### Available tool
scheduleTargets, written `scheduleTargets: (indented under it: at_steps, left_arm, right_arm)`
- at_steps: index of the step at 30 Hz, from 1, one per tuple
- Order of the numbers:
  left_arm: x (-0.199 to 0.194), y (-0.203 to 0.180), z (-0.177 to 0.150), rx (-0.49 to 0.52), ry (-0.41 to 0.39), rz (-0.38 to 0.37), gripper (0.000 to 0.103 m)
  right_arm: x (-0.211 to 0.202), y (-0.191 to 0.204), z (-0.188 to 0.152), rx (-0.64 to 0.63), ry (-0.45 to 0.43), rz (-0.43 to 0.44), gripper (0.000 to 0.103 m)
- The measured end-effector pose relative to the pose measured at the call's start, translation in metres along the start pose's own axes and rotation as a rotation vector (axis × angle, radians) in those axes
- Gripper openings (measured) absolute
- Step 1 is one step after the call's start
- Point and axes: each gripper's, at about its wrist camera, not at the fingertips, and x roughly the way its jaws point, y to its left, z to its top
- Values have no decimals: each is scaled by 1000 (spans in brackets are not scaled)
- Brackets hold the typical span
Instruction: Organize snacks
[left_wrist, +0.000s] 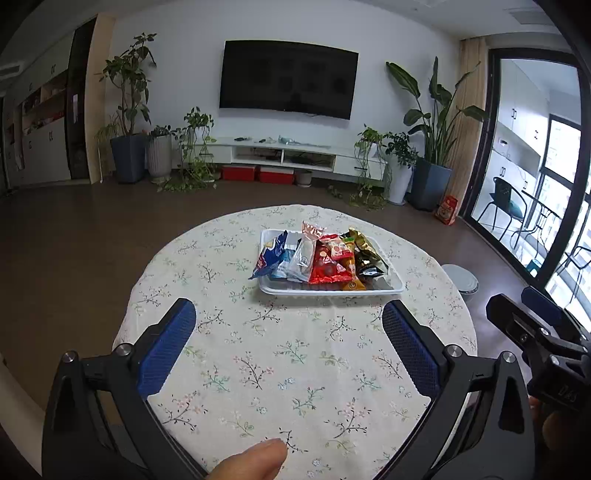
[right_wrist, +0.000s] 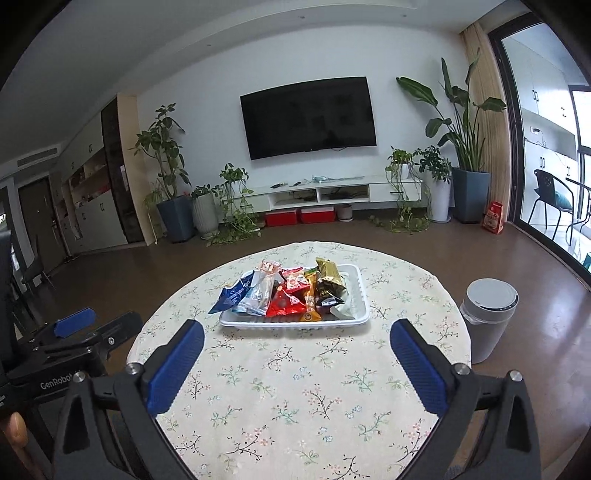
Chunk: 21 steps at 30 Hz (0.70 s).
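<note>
A white plastic tray (left_wrist: 393, 288) (right_wrist: 360, 295) sits past the middle of a round table with a floral cloth (left_wrist: 295, 369) (right_wrist: 295, 387). Several snack packets lie in it side by side: a blue packet (left_wrist: 269, 256) (right_wrist: 232, 293) hanging over the left rim, a clear one (left_wrist: 303, 258), a red one (left_wrist: 327, 267) (right_wrist: 284, 304) and a gold and black one (left_wrist: 365, 254) (right_wrist: 330, 282). My left gripper (left_wrist: 289, 317) is open and empty over the near cloth, short of the tray. My right gripper (right_wrist: 297, 338) is open and empty, also short of the tray.
A grey lidded bin (right_wrist: 487, 317) (left_wrist: 460, 282) stands on the floor right of the table. The right gripper's body shows at the right edge of the left wrist view (left_wrist: 535, 332); the left gripper's body shows at the left edge of the right wrist view (right_wrist: 74, 332). Plants and a TV stand line the far wall.
</note>
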Motion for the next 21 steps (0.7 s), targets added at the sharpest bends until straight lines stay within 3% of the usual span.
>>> scheduleTargets:
  at_steps: [21]
  left_arm:
    - [6,-1,-1,1,49,35,103]
  right_arm:
    - [-2,0,-12,1,61,-45,103]
